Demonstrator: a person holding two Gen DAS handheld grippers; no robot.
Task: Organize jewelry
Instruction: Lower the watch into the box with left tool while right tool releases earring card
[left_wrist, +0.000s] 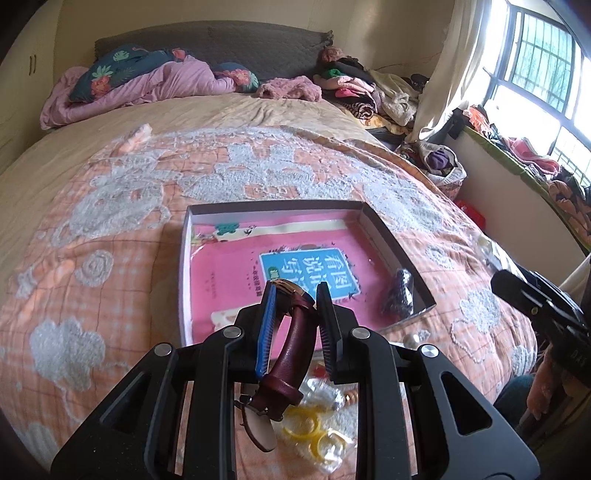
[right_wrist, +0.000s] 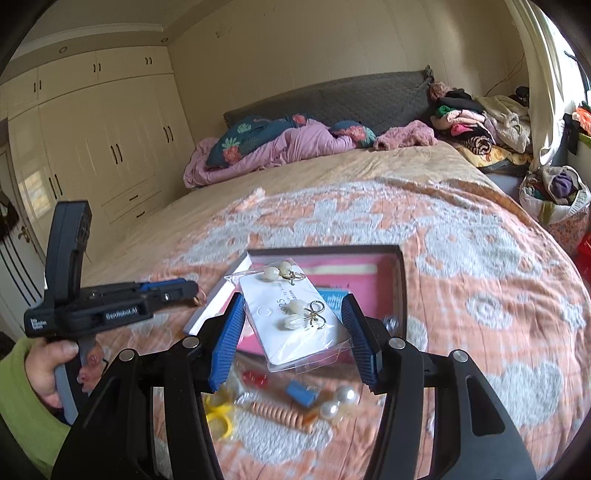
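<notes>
On the left, the left gripper has its jaws closed narrowly on a watch with a maroon leather strap; the gold-rimmed case sits up at the fingertips and the buckled strap end hangs down toward the camera, above yellow rings in clear wrap on the bed. Just ahead lies a shallow dark-walled box on the peach-and-white bedspread, its floor covered by a pink booklet, with a dark bagged item against its right wall. Further right, the right gripper has its jaws fairly wide, each blue pad touching an edge of a clear packet holding an earring card with pearl-and-bow earrings, raised over the box's near edge. Beneath it on the bed lie a coiled peach hair tie, two pearls, a small blue piece and a red bead.
</notes>
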